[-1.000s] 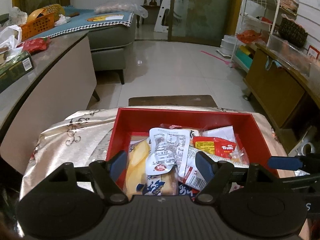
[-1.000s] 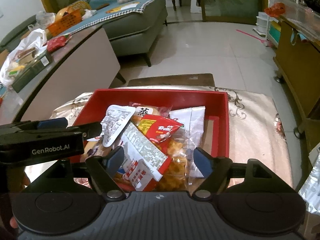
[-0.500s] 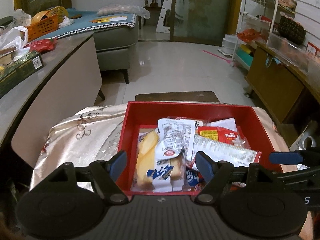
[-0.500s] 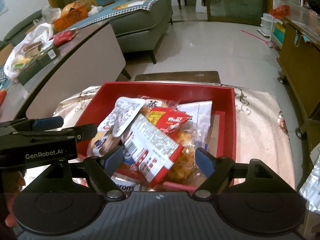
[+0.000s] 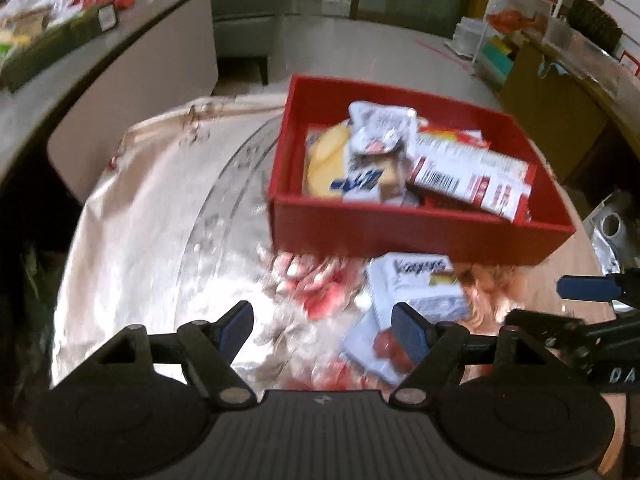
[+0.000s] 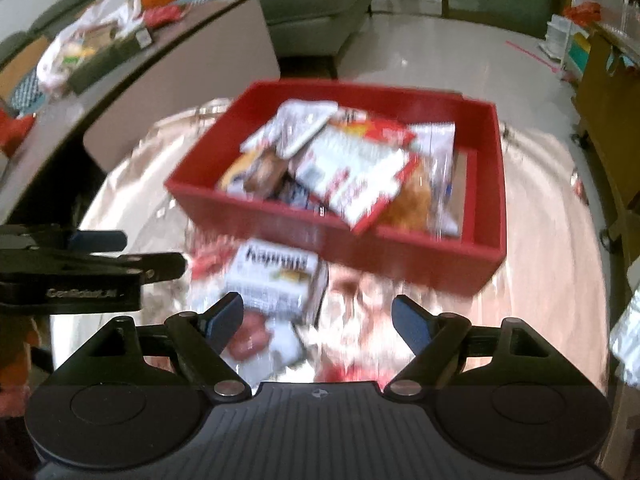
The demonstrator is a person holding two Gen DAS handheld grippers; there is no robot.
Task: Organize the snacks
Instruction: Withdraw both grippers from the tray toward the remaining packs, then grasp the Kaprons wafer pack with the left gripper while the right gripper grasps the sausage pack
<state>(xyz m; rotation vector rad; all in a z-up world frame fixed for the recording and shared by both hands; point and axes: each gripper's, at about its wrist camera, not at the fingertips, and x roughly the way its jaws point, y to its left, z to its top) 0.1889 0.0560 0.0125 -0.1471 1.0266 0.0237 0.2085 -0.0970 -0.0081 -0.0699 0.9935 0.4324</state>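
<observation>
Left gripper (image 5: 322,330) jaws apart, empty, over the floral tablecloth (image 5: 160,216); right gripper (image 6: 318,320) jaws have just been opening, nothing pressed between them. Just beyond the fingertips a white snack packet (image 6: 276,280) lies flat on the cloth, outside and just in front of the red box (image 6: 440,252). Farther back, box holds piled snack packets (image 6: 352,168); frames motion-blurred.

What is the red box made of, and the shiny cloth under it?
The red box looks like stiff cardboard or thin board with a matte finish: its walls are flat, straight and dull, though blur leaves this open. The cloth looks like a silky woven fabric, maybe satin: it gleams under the light and shows an embroidered-looking pattern.
</observation>
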